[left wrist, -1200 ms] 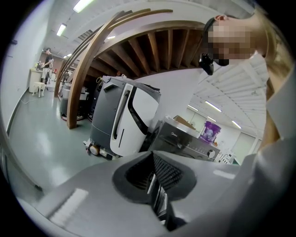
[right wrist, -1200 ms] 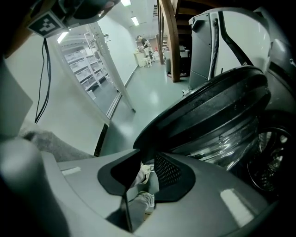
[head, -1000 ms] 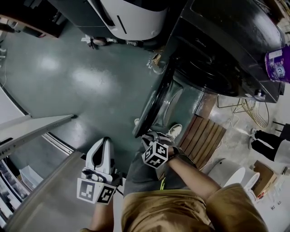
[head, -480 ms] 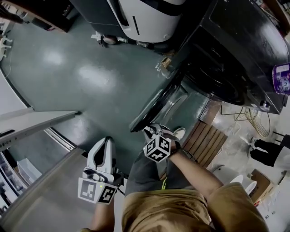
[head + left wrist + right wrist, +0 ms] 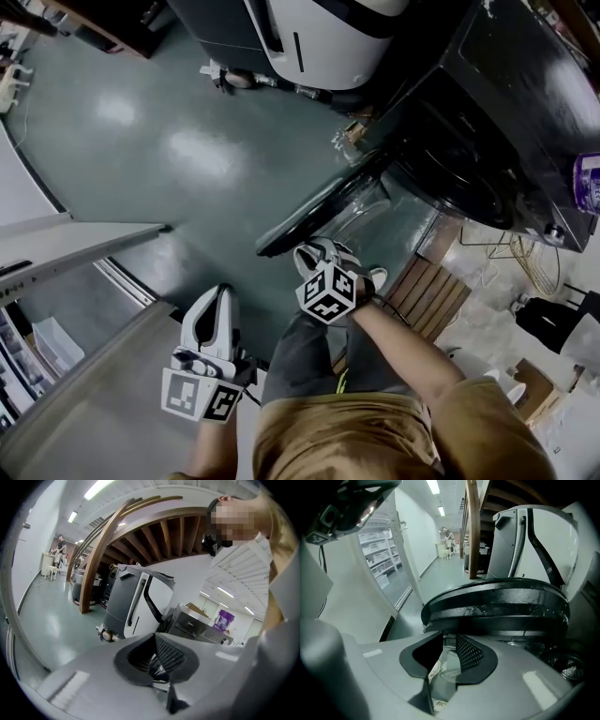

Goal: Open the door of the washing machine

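Door (image 5: 319, 211): swung wide open from the black washing machine (image 5: 487, 112), its round rim out over the green floor (image 5: 178, 159).
Right gripper (image 5: 314, 251): jaws slightly apart and clamping nothing, with the door's free edge just beyond the tips.
Left gripper (image 5: 217, 305): jaws together and empty, well apart from the door.
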